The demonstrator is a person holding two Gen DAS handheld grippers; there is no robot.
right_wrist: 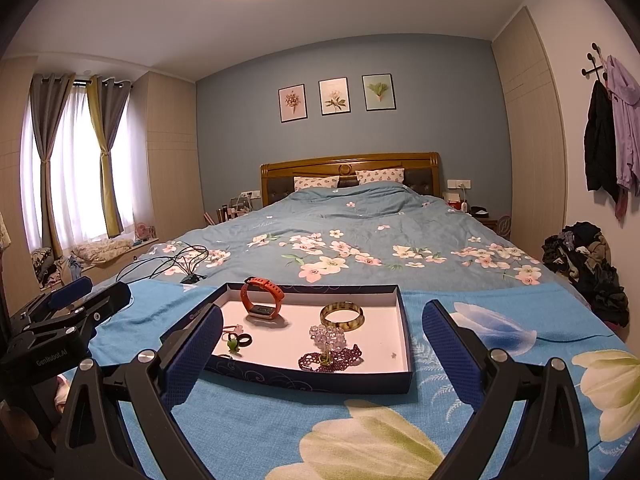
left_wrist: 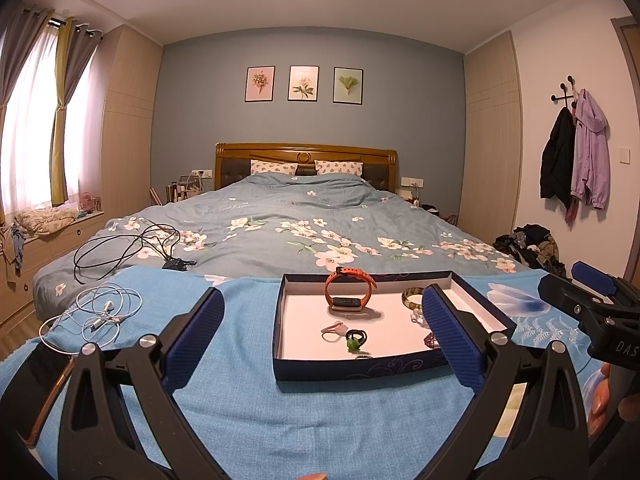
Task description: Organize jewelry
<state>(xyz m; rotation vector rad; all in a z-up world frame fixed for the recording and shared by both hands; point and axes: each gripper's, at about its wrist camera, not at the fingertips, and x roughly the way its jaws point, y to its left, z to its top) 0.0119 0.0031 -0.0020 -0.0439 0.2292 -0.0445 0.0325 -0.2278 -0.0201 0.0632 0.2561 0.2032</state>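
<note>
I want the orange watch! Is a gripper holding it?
No, the orange watch stands by itself inside the box, and both grippers are open and empty.

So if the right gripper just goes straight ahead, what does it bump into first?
Probably the near wall of the dark blue jewelry box, which lies between the open right gripper fingers. Above that wall, it would likely meet the purple bead bracelet first; depth is uncertain.

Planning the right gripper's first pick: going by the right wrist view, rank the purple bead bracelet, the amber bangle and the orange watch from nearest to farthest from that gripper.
From the right gripper:
1. purple bead bracelet, at the tray's near edge.
2. amber bangle, mid-tray, right of centre.
3. orange watch, standing upright at the back left.
</note>
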